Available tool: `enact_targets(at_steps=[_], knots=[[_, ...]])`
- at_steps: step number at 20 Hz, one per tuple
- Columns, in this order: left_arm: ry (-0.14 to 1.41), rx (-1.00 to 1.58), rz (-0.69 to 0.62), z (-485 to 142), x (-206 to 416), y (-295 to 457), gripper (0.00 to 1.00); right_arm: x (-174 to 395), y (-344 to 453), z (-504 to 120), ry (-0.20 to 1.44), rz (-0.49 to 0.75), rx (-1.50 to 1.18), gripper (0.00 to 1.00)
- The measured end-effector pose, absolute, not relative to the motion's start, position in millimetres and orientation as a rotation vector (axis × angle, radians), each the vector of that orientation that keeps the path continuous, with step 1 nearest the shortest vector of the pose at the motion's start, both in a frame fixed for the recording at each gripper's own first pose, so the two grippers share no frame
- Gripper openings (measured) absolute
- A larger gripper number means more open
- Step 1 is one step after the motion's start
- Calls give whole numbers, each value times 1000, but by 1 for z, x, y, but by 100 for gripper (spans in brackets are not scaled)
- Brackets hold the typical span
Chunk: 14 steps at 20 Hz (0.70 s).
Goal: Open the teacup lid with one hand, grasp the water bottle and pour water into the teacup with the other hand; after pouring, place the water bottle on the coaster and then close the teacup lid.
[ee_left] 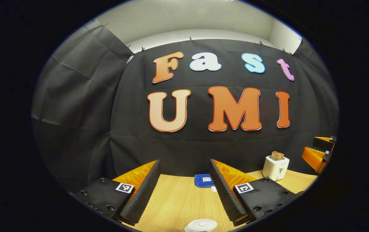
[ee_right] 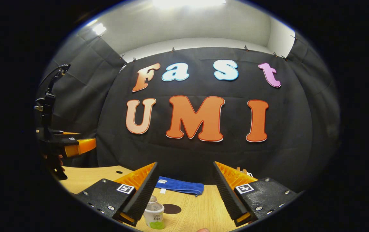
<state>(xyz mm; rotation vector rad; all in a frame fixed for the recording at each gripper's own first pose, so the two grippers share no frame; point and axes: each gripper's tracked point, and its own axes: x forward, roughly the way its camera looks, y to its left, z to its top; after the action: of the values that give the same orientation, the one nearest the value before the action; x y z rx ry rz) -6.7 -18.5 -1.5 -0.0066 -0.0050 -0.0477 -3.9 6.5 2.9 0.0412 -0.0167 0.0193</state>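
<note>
In the left gripper view, my left gripper (ee_left: 184, 167) stands open above the wooden table (ee_left: 178, 203). The white teacup lid (ee_left: 201, 225) sits low in the view, just below and between its fingers. In the right gripper view, my right gripper (ee_right: 185, 169) is open too. A small clear water bottle (ee_right: 154, 215) with a green and white label stands upright beside its left finger. The dark round coaster (ee_right: 171, 208) lies on the table just right of the bottle. The other gripper (ee_right: 74, 146) hovers at the far left, and the right gripper's orange fingers (ee_left: 315, 154) show at the left view's far right edge.
A folded blue cloth (ee_left: 203, 180) (ee_right: 180, 186) lies at the back of the table against the black wall. A white toaster (ee_left: 275, 167) with toast in it stands at the back right. Bare wood stretches between the gripper fingers.
</note>
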Motion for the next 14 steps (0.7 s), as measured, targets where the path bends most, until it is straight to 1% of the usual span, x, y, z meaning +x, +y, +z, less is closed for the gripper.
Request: enact_targets(at_steps=[7, 14], knots=[[21, 18, -67, -18, -10, -26, 98, -4, 12, -15, 18, 30, 46, 98], [114, 33, -135, -64, -17, -42, 98, -16, 23, -48, 85, 61, 56, 98]])
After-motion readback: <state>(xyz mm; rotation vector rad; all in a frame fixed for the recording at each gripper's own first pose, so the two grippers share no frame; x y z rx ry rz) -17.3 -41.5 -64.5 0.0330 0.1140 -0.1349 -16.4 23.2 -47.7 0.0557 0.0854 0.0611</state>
